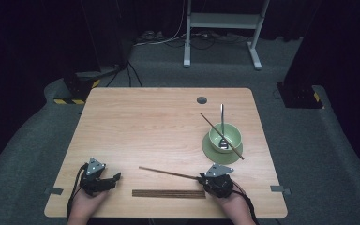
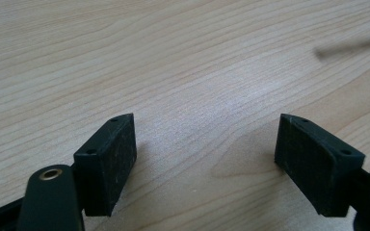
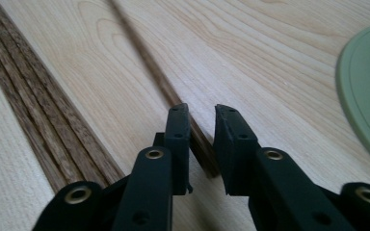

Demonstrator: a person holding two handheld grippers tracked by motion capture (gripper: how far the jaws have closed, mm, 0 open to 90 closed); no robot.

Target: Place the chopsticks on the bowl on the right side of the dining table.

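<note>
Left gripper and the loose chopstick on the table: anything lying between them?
No. In the high view, bare tabletop separates the left gripper from the chopstick; the wooden strip lies nearer the person.

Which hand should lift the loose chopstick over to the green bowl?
The right. The right gripper already has its jaws around the loose chopstick's end, near the green bowl. The left gripper sits open over bare table, farther away.
</note>
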